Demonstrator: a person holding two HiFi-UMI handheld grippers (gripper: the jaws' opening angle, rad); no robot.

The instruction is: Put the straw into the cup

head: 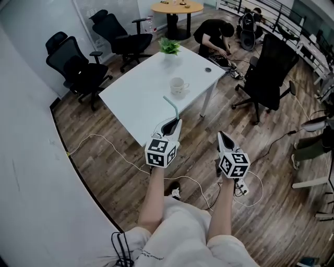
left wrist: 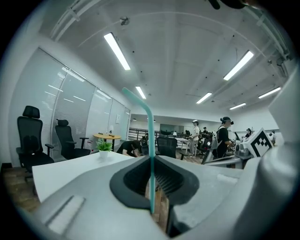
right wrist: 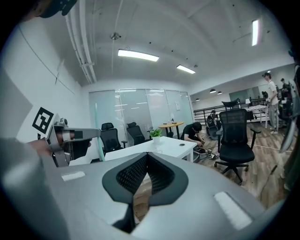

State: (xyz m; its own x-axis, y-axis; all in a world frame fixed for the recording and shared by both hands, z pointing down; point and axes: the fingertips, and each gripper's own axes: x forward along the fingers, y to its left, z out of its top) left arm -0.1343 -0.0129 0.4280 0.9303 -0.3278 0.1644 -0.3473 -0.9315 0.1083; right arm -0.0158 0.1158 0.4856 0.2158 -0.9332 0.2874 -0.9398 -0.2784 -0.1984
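Left gripper pinches an upright teal bent plastic straw; right gripper has its jaws pressed together, empty; the white ceramic cup sits apart on the white table

Table: white table straight ahead of you, on the wood floor.
Plant: small potted plant at your table's far end.
Chairs: black office chair on your left, a second chair behind it, a third chair on your right.
Round table: wooden round table far back.
Person: crouching person in black beyond the far corner.
Cable: white cable looping across the floor near your feet.
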